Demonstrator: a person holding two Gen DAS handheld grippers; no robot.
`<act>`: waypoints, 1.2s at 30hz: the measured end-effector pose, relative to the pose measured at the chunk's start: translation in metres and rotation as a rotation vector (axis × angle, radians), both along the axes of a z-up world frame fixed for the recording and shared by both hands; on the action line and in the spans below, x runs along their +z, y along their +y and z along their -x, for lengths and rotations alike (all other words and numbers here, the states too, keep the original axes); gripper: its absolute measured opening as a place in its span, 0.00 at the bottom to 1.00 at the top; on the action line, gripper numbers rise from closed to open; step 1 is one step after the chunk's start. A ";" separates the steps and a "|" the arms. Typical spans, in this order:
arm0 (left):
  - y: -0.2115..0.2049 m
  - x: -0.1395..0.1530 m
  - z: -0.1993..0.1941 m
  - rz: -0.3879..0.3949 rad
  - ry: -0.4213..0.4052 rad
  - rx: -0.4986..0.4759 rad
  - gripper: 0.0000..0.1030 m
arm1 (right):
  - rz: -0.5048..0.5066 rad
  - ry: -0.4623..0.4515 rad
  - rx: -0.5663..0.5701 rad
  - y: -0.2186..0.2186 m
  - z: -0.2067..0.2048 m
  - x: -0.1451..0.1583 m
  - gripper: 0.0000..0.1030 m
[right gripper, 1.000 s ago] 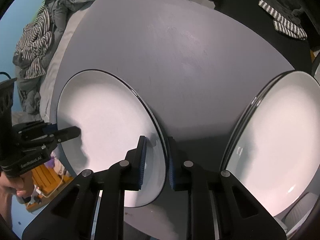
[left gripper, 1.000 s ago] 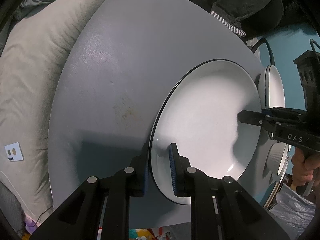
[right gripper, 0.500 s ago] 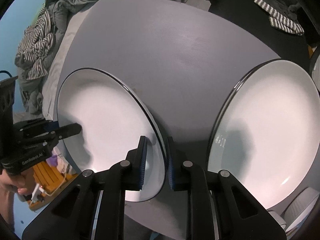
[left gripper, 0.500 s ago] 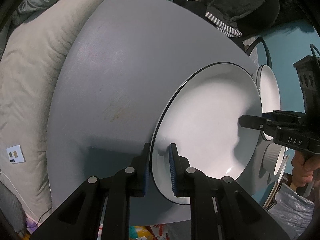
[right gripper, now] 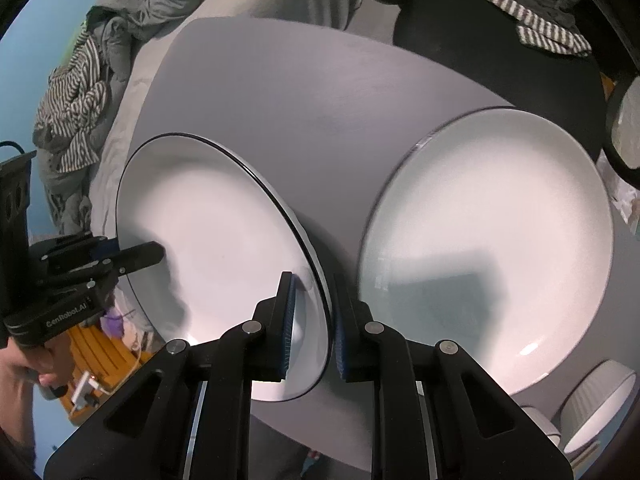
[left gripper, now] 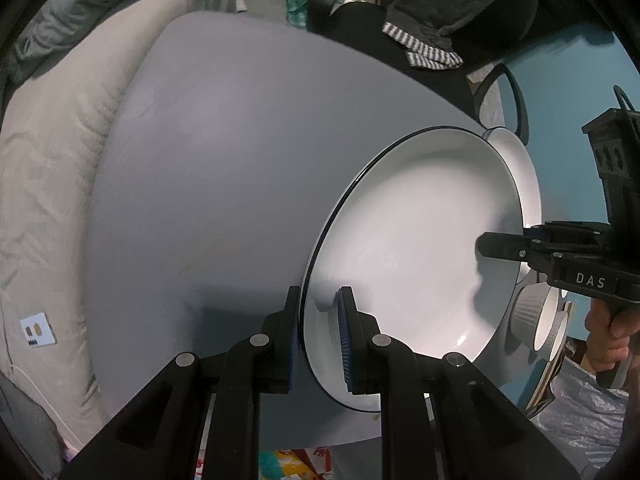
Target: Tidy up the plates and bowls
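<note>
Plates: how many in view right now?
2. One plate is clamped at opposite rims by the left gripper and right gripper; the second plate lies to its right. More may be hidden.

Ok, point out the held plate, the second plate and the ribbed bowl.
held plate point(right gripper: 224, 240), right wrist view, on its white inner face.
second plate point(right gripper: 500, 216), right wrist view, on its upper middle.
ribbed bowl point(left gripper: 528, 312), left wrist view, on its grooved outer wall.

White, black-rimmed plate point(right gripper: 224, 248) is tilting at nine o'clock; second plate point(right gripper: 488, 248) at three; ribbed bowls point(right gripper: 600, 404) at five.
</note>
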State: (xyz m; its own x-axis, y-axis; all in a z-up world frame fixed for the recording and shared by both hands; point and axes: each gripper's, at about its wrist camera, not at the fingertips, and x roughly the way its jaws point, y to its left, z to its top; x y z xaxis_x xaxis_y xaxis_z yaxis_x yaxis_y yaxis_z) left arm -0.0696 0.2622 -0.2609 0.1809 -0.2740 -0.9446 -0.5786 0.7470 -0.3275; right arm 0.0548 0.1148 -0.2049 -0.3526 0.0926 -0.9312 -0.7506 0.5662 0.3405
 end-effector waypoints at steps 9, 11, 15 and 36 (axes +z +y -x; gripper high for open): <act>-0.024 0.014 -0.041 -0.015 -0.009 -0.078 0.16 | -0.006 0.009 -0.078 -0.031 -0.031 0.010 0.17; -0.029 0.016 -0.050 -0.015 -0.011 -0.093 0.16 | -0.007 0.010 -0.101 -0.040 -0.038 0.012 0.17; -0.041 0.019 -0.074 -0.020 -0.010 -0.129 0.16 | -0.008 0.016 -0.152 -0.055 -0.051 0.014 0.17; -0.084 0.009 -0.163 -0.037 0.035 -0.215 0.16 | 0.002 0.065 -0.329 -0.121 -0.117 0.006 0.18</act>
State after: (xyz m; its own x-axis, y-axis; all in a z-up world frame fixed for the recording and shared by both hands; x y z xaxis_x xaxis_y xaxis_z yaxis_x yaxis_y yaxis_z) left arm 0.0931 0.1783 -0.2519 0.0886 -0.2680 -0.9593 -0.4156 0.8653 -0.2801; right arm 0.1717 -0.0060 -0.1989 -0.3629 0.2091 -0.9081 -0.5041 0.7755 0.3800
